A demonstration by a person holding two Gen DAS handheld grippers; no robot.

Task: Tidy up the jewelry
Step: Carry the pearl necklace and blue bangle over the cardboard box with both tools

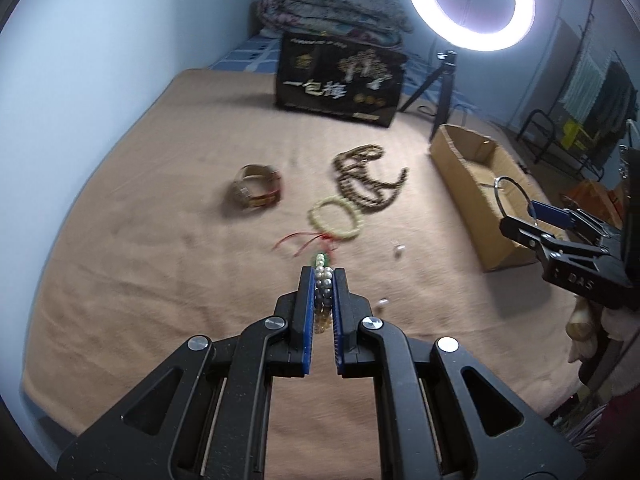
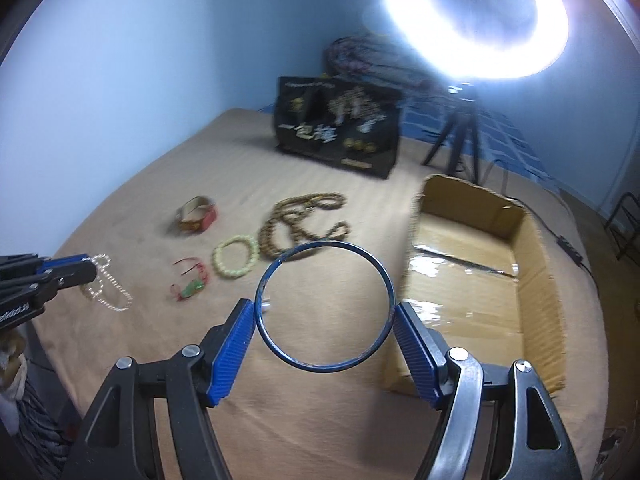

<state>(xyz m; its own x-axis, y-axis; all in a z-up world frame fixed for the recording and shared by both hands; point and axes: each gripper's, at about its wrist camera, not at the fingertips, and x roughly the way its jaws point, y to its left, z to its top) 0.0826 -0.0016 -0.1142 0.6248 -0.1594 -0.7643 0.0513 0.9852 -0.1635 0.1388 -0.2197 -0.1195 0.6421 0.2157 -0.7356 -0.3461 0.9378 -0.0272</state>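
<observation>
Step in hand: both hand-held grippers carry a piece of jewelry above the bed (image 2: 340,420); I judge this the carrying stage, each piece on its way to the cardboard box (image 2: 532,240).
Left hand-held gripper (image 1: 323,280): fingers pressed nearly together, clamped on a pearl bead strand (image 1: 323,276) that hangs off the bed, well to the left of the box.
Right hand-held gripper (image 2: 325,320): fingers spread wide yet pinching a blue metal bangle (image 2: 324,364) across its width, held in the air just left of the box's near corner.
Cardboard box: open, on the bed's right side, its floor taped and shiny; nothing seen in the visible part.
Still on the bed, all left of the box: a brown bead necklace (image 2: 304,220) nearest it, then a pale green bead bracelet (image 2: 236,258), a red cord with a green charm (image 2: 190,280), and a red-and-gold cuff (image 2: 196,214) farthest left.
Next move, as I judge it: bring the bangle over the box opening and spread the fingers; the pearl strand has farther to travel.
Writing: the black gift bag (image 1: 340,76) behind the box bears large white Chinese characters, seemingly "一包梅"; its smaller print is too blurred to read. "DAS" is embossed on the right hand-held gripper's body in the left view.
</observation>
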